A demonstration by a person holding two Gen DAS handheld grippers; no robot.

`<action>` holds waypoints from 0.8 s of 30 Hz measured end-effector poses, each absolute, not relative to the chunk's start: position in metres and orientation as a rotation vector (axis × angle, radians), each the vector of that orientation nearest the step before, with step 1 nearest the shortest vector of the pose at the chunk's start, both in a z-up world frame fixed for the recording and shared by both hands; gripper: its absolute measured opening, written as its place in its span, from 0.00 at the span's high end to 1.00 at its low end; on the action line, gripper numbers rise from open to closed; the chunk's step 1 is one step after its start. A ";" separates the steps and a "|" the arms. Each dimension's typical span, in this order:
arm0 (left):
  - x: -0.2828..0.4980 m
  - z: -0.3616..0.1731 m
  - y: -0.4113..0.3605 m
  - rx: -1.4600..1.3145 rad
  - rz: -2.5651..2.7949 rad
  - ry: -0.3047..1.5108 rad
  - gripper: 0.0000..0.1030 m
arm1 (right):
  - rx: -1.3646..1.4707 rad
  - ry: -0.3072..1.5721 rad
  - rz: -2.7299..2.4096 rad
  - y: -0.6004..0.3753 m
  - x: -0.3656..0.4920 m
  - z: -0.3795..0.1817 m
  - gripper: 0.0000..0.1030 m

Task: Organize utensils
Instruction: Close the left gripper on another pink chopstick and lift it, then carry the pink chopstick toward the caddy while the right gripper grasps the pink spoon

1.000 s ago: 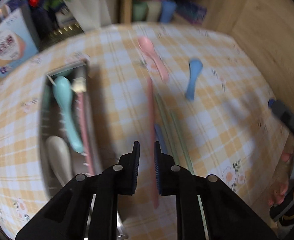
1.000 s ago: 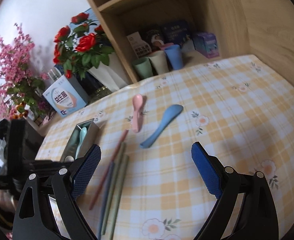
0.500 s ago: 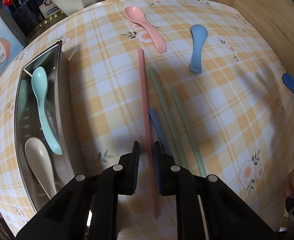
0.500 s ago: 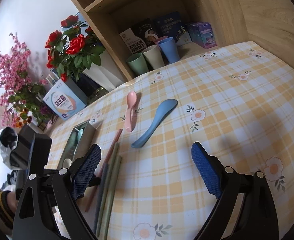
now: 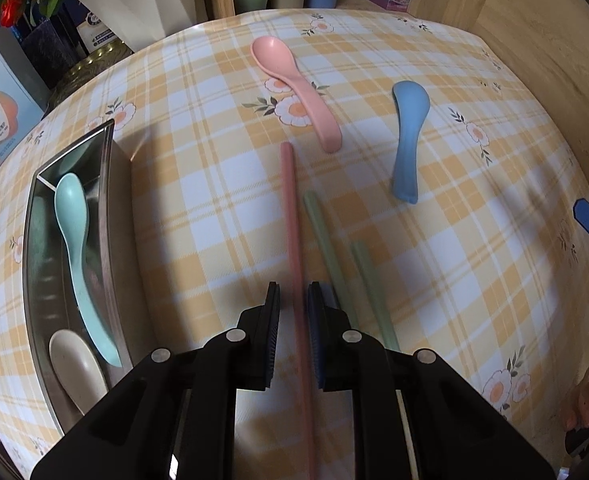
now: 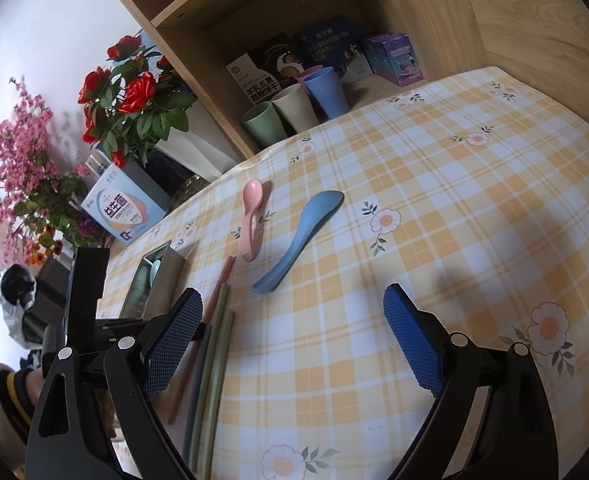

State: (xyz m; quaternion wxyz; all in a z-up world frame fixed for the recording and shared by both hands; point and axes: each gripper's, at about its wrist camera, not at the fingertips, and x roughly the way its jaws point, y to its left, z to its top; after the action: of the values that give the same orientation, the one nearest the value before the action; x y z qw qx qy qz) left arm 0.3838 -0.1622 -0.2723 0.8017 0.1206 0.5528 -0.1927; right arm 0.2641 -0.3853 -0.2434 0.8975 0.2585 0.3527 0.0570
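My left gripper (image 5: 293, 312) sits low over the checked tablecloth (image 5: 198, 200) with its jaws drawn close on either side of the pink chopstick (image 5: 292, 216); a thin gap shows on each side of the stick, so I cannot tell whether the pads actually pinch it. I take that pink chopstick as my landmark. It lies flat on the cloth, running away from the camera. Just to its right lie two green chopsticks (image 5: 326, 240), roughly parallel to it, and a dark blue chopstick (image 6: 198, 364) lies between the pink one and the green pair (mostly hidden behind my left finger in the left wrist view). Just beyond the pink chopstick's far tip is the handle end of the pink spoon (image 5: 294, 88), bowl up. Further to the right of it lies the blue spoon (image 5: 408, 136), apart from everything else. Well to the left of the pink chopstick stands the metal tray (image 5: 108, 208), holding a mint spoon (image 5: 76, 252) and a cream spoon (image 5: 76, 364), the mint handle lying over the cream bowl.

My right gripper (image 6: 294, 344) hovers above the cloth with its jaws spread wide and nothing between them. Far beyond the pink chopstick, three cups (image 6: 294, 108) stand in the wooden shelf (image 6: 434, 12).
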 end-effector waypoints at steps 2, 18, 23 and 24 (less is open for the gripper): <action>0.383 -0.273 -0.160 0.232 -0.403 1.176 0.86 | 0.538 0.736 0.117 -0.385 0.264 -0.244 0.13; 0.354 -0.220 -0.126 0.004 -0.389 1.056 0.95 | 0.521 0.799 0.091 -0.379 0.267 -0.254 0.13; 0.341 -0.202 -0.114 -0.027 -0.395 1.009 0.95 | 0.529 0.837 0.121 -0.372 0.273 -0.256 0.14; 0.341 -0.199 -0.111 -0.033 -0.396 1.001 0.95 | 0.521 0.838 0.134 -0.370 0.275 -0.254 0.14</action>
State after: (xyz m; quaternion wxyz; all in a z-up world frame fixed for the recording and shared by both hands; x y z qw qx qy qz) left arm 0.3405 -0.1108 -0.1993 0.8585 -0.0159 0.4766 -0.1887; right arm 0.2745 -0.3703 -0.2538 0.8786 0.2500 0.4019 0.0644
